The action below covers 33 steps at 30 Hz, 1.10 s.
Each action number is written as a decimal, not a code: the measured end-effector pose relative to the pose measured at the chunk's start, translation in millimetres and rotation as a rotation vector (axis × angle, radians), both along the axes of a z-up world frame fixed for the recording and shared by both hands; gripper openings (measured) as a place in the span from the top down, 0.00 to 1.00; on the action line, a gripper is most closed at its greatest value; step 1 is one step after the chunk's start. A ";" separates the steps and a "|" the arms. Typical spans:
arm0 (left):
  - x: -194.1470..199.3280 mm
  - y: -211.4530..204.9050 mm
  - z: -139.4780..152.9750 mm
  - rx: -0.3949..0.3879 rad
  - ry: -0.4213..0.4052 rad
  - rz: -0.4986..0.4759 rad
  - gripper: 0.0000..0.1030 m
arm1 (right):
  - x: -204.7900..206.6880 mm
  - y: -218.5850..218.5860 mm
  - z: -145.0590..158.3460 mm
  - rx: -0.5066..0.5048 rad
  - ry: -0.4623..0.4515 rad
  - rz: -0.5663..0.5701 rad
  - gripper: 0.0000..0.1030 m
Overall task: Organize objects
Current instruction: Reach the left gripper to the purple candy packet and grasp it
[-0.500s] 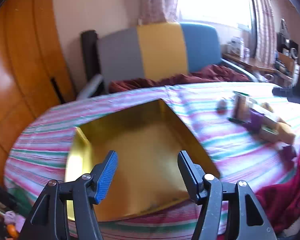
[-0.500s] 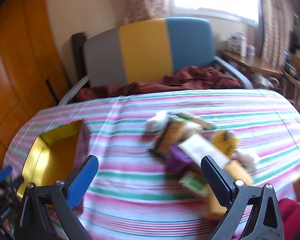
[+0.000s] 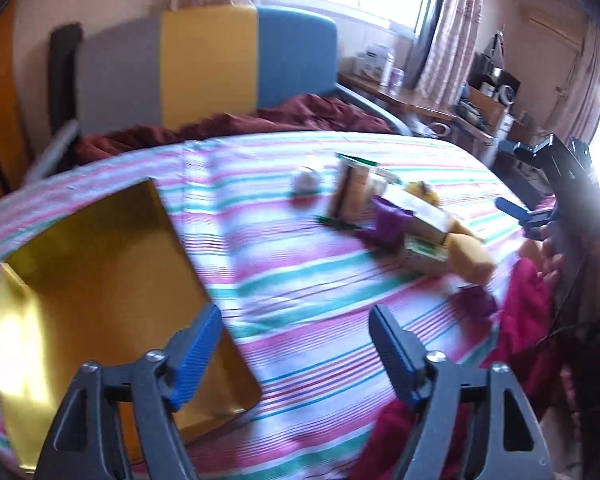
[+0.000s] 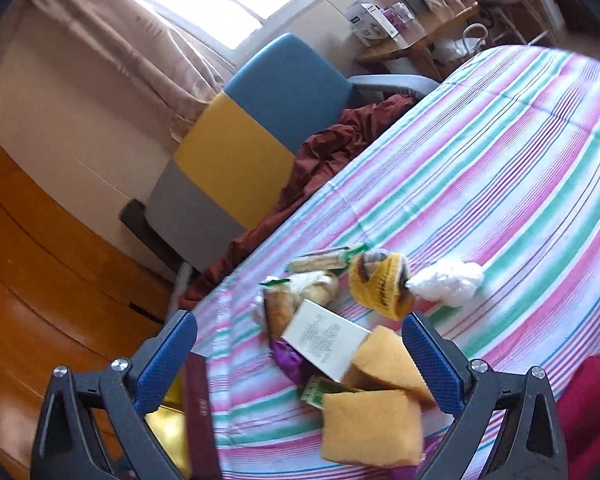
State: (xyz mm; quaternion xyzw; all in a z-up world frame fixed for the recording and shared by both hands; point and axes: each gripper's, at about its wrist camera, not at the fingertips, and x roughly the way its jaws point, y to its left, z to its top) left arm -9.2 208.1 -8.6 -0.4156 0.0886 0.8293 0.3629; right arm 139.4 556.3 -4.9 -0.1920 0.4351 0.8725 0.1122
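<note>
A pile of small objects lies on the striped tablecloth (image 3: 300,280): a white box (image 4: 326,336), two yellow sponges (image 4: 370,426), a yellow knitted item (image 4: 382,286), a white crumpled bag (image 4: 448,280), purple wrappers and snack packs. An empty gold box (image 3: 96,288) sits at the left. My left gripper (image 3: 296,352) is open and empty, above the box's right edge. My right gripper (image 4: 300,364) is open and empty, tilted, just above the pile with the white box and sponges between its fingers; it also shows in the left wrist view (image 3: 540,216).
A grey, yellow and blue chair (image 3: 204,68) with a maroon cloth stands behind the table. A cluttered wooden desk (image 3: 420,100) is at the back right. Red fabric (image 3: 528,312) hangs at the table's near right edge. A wooden cabinet (image 4: 40,280) is at the left.
My left gripper swung right, off the gold box toward the pile. My right gripper moved down close over the pile and rolled to a tilt.
</note>
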 end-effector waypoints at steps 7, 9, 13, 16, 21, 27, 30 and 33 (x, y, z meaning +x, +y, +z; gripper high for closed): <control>-10.7 51.4 -28.0 -0.042 -0.128 -0.052 0.25 | -1.5 4.0 -3.9 -0.012 0.005 0.015 0.00; -14.7 64.0 -38.6 -0.065 -0.162 -0.049 0.30 | -1.2 4.7 -4.7 -0.016 0.008 0.013 0.00; -20.4 88.9 -46.2 -0.078 -0.203 -0.092 0.32 | -2.9 4.5 -5.1 -0.017 0.010 0.027 0.00; -22.0 107.5 -39.7 -0.043 -0.155 -0.157 0.33 | -4.3 4.6 -6.2 -0.021 0.007 0.035 0.00; -27.2 142.4 -37.6 -0.031 -0.035 -0.277 0.33 | -5.6 5.8 -8.5 -0.035 0.008 0.044 0.00; -37.9 175.3 -54.2 -0.081 -0.020 -0.344 0.42 | -7.0 4.8 -10.1 -0.039 0.000 0.052 0.00; -41.8 188.1 -61.5 -0.091 -0.027 -0.359 0.45 | -8.2 4.4 -10.6 -0.039 -0.002 0.058 0.00; -50.3 197.4 -70.8 -0.073 -0.049 -0.345 0.49 | -9.9 4.8 -11.3 -0.042 -0.010 0.064 0.00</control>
